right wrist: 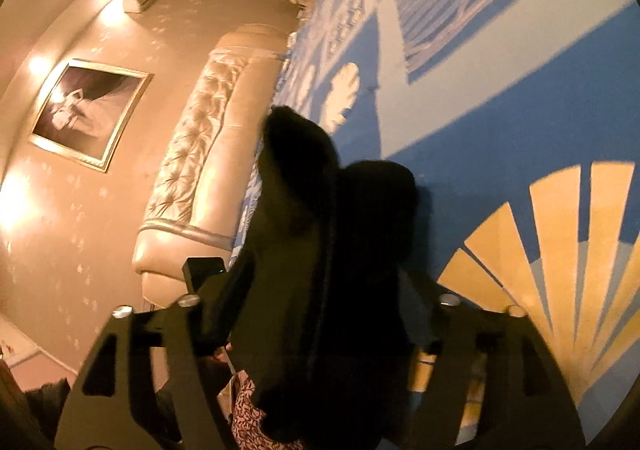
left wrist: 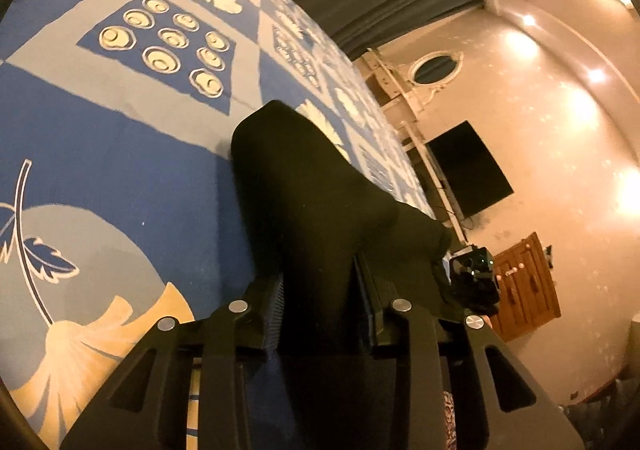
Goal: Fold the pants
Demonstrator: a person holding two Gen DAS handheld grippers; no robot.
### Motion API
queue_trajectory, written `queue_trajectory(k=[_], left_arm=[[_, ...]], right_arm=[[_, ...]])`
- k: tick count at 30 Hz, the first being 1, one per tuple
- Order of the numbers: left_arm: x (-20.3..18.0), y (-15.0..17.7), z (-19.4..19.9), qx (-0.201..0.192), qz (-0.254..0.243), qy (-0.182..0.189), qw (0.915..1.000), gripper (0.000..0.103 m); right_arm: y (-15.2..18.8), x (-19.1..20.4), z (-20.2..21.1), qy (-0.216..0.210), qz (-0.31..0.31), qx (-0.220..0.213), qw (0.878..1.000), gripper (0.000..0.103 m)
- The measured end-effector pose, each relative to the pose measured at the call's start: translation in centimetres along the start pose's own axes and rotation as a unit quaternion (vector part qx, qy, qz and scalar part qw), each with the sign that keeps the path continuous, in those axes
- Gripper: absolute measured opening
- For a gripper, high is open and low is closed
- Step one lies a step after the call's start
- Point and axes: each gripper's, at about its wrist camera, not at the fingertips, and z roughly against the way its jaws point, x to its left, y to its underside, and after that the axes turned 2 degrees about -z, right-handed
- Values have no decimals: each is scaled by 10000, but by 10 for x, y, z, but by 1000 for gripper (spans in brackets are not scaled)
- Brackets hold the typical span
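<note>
- The black, soft-fabric pants (left wrist: 304,201) lie on a bed under a blue, grey and cream patterned bedspread (left wrist: 120,153), their near end raised off it between the two tools
- The left hand-held gripper (left wrist: 320,314) has its jaws drawn in close on a bunched band of the black cloth; the pads appear to press it from both sides
- The right hand-held gripper (right wrist: 320,314) has its jaws set wide with a thick bundle of the dark cloth (right wrist: 336,250) filling the gap; whether the pads bear on it I cannot tell, since blur and shadow hide the contact
- Judged from this, the fold is under way, not finished: fabric is gathered and lifted, and laying it flat and smoothing it remain
- Around: a cream tufted headboard (right wrist: 200,137), a framed picture (right wrist: 90,111), a dark wall screen (left wrist: 468,169) and a wooden cabinet (left wrist: 524,286); none obstructs the work
</note>
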Motion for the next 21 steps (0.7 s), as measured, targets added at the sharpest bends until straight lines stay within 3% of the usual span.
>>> queue_trajectory(k=[4, 6, 9, 11, 14, 16, 18, 21], left_arm=[[3, -5, 2, 33, 68, 291, 9995, 33], [5, -4, 6, 152, 89, 495, 9986, 45], [11, -4, 17, 252, -59, 230, 9994, 49], [24, -6, 28, 83, 160, 83, 9998, 53], [41, -17, 37, -248, 640, 156, 9975, 54], [41, -25, 34, -316, 673, 177, 9971, 54], [34, -36, 22, -233, 530, 107, 9983, 61], [24, -52, -2, -5, 368, 119, 9993, 61]], right_arm=[[-8, 3, 7, 243, 71, -157, 9996, 76], [-11, 0, 13, 336, -5, -288, 9990, 77], [-13, -5, 16, 371, -39, -231, 9990, 77], [-14, -6, 13, 409, -16, -170, 9990, 79], [-18, -4, 6, 300, -22, -177, 9994, 87], [-24, -3, 0, 253, -73, -186, 9995, 88], [-28, -1, -8, 254, -89, -140, 9995, 89], [-34, 1, -16, 330, -74, -76, 9994, 92]])
